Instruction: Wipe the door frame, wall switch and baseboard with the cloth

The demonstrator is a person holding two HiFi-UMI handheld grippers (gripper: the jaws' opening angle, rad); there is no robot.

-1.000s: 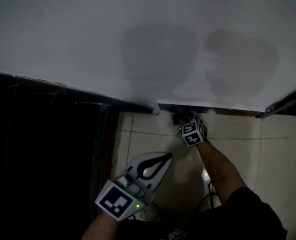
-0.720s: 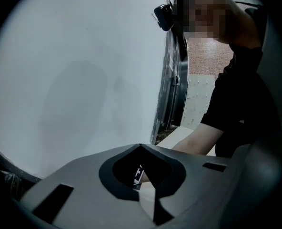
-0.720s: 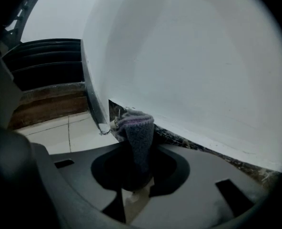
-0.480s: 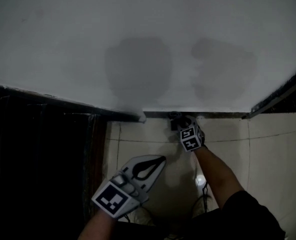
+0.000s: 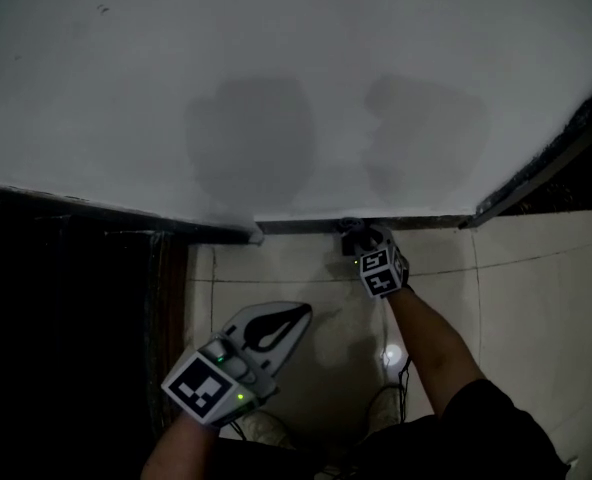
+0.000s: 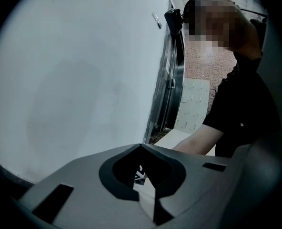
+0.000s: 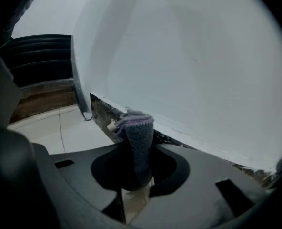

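My right gripper [image 5: 356, 238] is low at the foot of the white wall [image 5: 276, 88], shut on a grey-purple knitted cloth [image 7: 137, 132]. The cloth's top end presses on the dark baseboard [image 7: 102, 112], which runs along the wall's bottom edge [image 5: 426, 222]. In the head view the cloth [image 5: 349, 229] is only a dark lump at the jaw tips. My left gripper [image 5: 294, 318] hangs over the floor tiles, nearer to me and left of the right arm. It is shut with nothing in it, as the left gripper view [image 6: 141, 146] also shows.
Cream floor tiles [image 5: 306, 268] lie below the wall. A dark doorway [image 5: 76, 298] fills the left side beside the wall's end corner [image 5: 256, 234]. Another dark frame [image 5: 541, 163] rises at the right. A metal door frame [image 6: 172, 80] stands past the wall. Cables [image 5: 401, 388] trail by my feet.
The right gripper with the cloth has slid to the right along the baseboard, away from the wall's end corner. The left gripper drifted a little left and down in view.
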